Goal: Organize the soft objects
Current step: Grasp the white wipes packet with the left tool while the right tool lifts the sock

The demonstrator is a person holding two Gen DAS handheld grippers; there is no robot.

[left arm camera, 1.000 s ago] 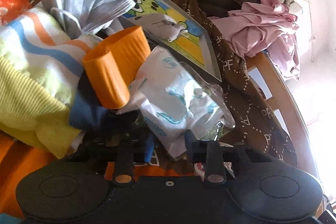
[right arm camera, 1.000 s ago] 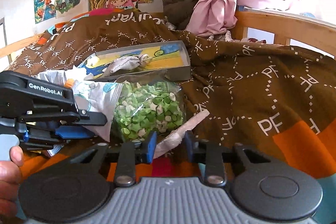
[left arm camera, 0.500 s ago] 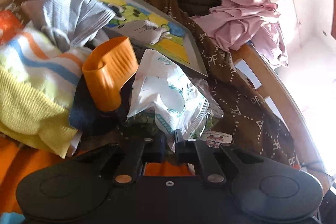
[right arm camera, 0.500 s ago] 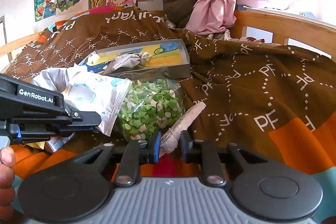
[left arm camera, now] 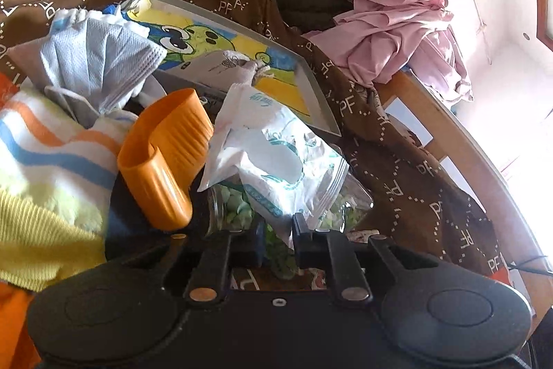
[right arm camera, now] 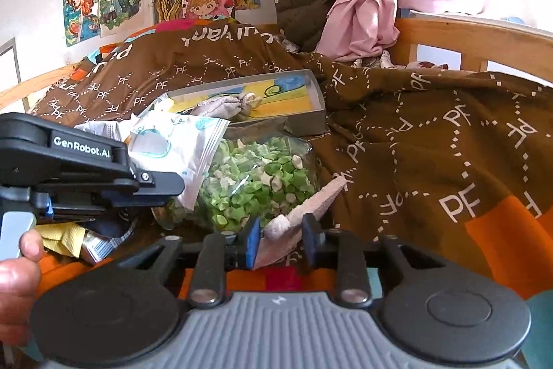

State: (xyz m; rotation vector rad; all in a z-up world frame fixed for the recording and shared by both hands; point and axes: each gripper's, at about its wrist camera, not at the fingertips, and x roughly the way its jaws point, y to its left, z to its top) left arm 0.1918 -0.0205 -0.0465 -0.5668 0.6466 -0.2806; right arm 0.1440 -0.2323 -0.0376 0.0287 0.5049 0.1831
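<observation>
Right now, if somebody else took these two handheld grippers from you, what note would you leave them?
Left gripper: jaws narrow around the white packet's lower corner; I cannot tell whether they are gripping it.
Right gripper: jaws open, with the grey sock lying between them on the blanket.
Things: the packet rests on the clear bag of green pieces. The striped towel, pale cloth and orange cup are piled together.
Done: one grey soft item lies in the tray.
Left: probably the sock, the packet, then the pile.
</observation>
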